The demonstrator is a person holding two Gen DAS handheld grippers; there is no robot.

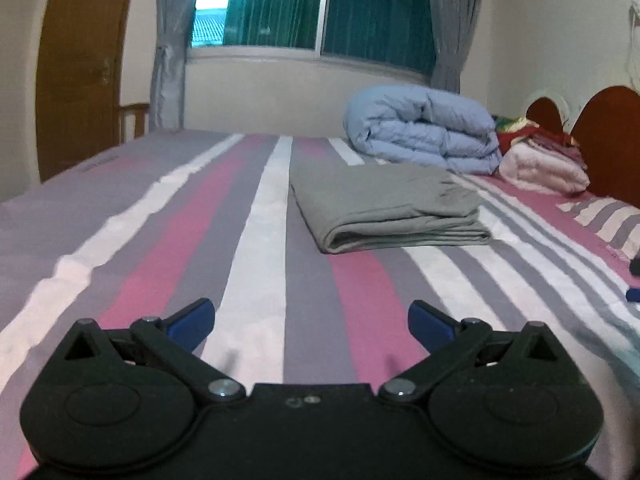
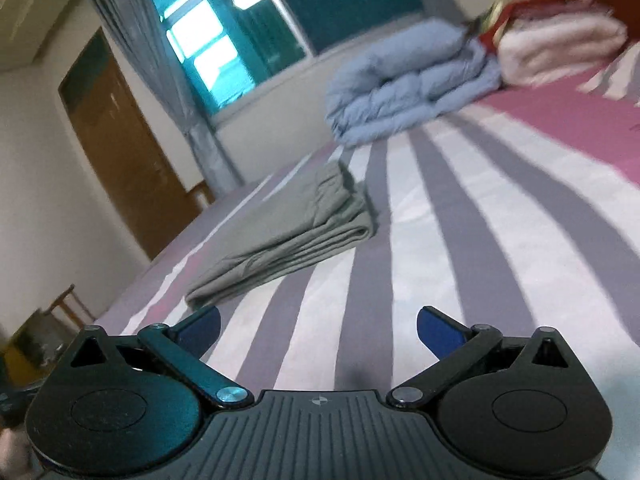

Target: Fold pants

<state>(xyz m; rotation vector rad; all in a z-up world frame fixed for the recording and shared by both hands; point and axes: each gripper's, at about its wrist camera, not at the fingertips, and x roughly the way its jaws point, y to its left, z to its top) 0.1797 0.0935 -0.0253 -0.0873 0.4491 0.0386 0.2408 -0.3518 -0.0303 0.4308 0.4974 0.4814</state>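
1. Left wrist view looks level across a bed (image 1: 256, 240) whose sheet runs in long stripes of grey, pink and white; the right wrist view shows the same bed (image 2: 500, 208) tilted, the picture slightly blurred.
2. Behind the bed is a cream wall with a wide window (image 1: 320, 4), grey curtains (image 1: 452, 24) at either side, and a brown wooden door (image 1: 80, 68) on the left.
3. A rolled pale-blue duvet (image 1: 424, 128) lies at the far side of the bed, below the window; in the right wrist view it (image 2: 408, 84) sits beyond the pants.
4. Just beside the duvet, against the reddish-brown headboard (image 1: 608, 140), is a pile of pink and red folded cloth (image 1: 540, 164).
5. The grey pants (image 1: 384, 208) lie folded into a flat, layered rectangle near the middle of the bed, in front of the duvet and apart from it; the stacked fold edges face the camera. In the right wrist view the pants (image 2: 288, 236) lie ahead and to the left.
6. The left gripper (image 1: 311, 322) hangs over the sheet short of the pants, its blue-tipped jaws spread wide and holding nothing.
7. The right gripper (image 2: 319, 330) is likewise spread wide and empty, near the closest corner of the pants without touching it.
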